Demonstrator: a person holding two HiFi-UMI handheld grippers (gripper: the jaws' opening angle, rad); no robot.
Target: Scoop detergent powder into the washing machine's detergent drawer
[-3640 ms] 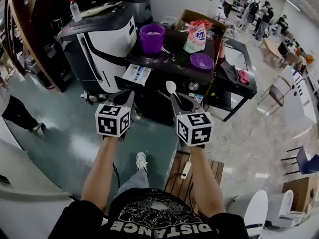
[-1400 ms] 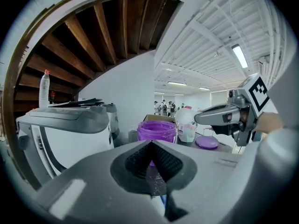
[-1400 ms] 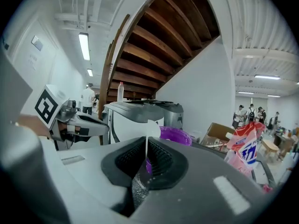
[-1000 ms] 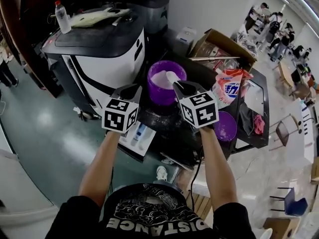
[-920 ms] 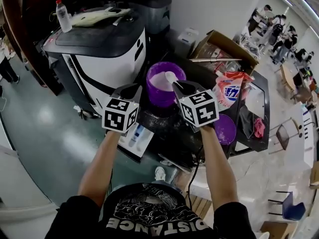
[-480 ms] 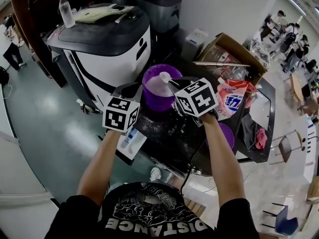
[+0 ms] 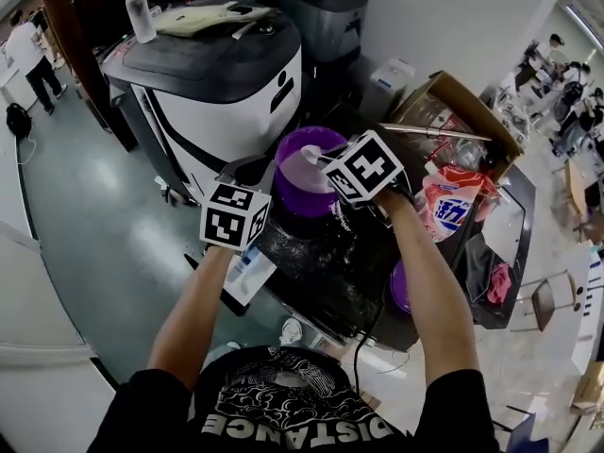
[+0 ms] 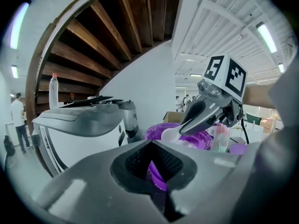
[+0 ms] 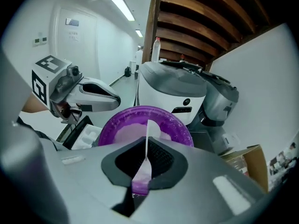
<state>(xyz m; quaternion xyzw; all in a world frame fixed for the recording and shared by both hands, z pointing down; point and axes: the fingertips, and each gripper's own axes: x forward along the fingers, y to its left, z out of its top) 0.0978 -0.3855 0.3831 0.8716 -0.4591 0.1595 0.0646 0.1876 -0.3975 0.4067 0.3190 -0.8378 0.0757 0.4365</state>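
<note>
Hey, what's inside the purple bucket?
White powder lies in the purple bucket, with the white spoon in the right gripper over it. The spoon and near wall cover part of it; its depth is hidden.

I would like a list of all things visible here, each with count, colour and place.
bucket: one, purple, white powder inside, on the washer
spoon: one, white, over the bucket
drawer: one, white, open, below the left gripper
bag: one, red and white, right of the bucket
box: one, brown, behind the bag
machine: one, white and black, left of the bucket
bottle: one, clear, red cap, on the machine
left gripper: jaws shut, empty
right gripper: jaws shut on the spoon
</note>
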